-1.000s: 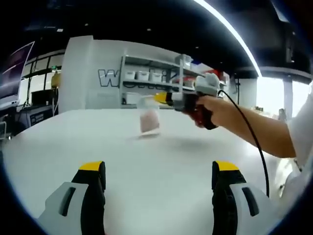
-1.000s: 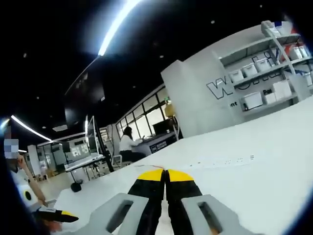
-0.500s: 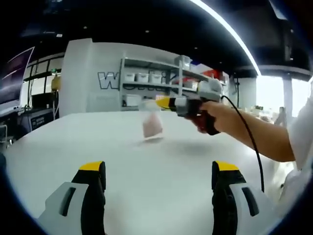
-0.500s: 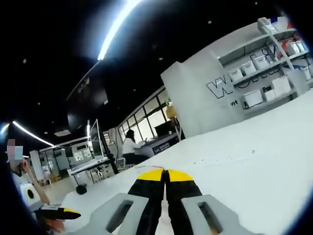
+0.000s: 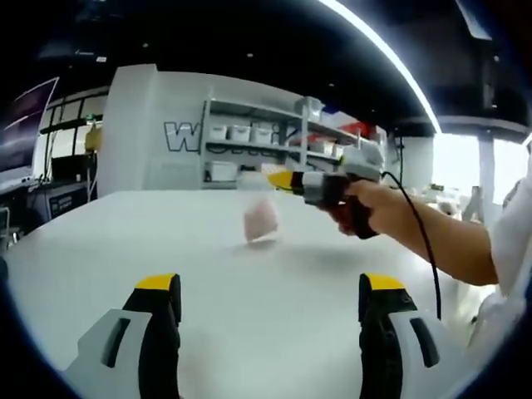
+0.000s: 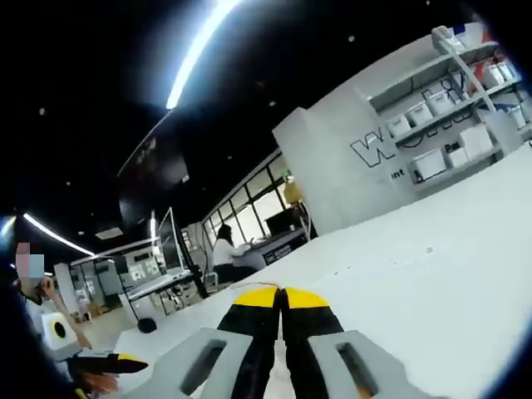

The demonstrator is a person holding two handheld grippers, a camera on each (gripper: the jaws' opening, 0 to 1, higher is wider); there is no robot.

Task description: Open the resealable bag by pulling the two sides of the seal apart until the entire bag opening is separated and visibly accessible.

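Observation:
A small clear resealable bag (image 5: pixel 260 218) with pale pink contents hangs just above the white table (image 5: pixel 125 241) in the left gripper view. My right gripper (image 5: pixel 276 178), held by a hand (image 5: pixel 374 208) coming in from the right, is shut on the bag's top edge. My left gripper (image 5: pixel 270 284) stands wide open low in that view, well short of the bag, with nothing between its jaws. In the right gripper view the right gripper (image 6: pixel 281 293) shows its yellow tips pressed together; the bag below them is hidden.
A white shelf unit (image 5: pixel 249 137) with bins stands against the far wall behind the table. A black cable (image 5: pixel 420 241) trails from the right gripper. In the right gripper view a person (image 6: pixel 223 243) sits at a desk far off on the left.
The right gripper and the hanging bag have drifted slightly to the right in the left gripper view. The left gripper stays open and the right stays shut.

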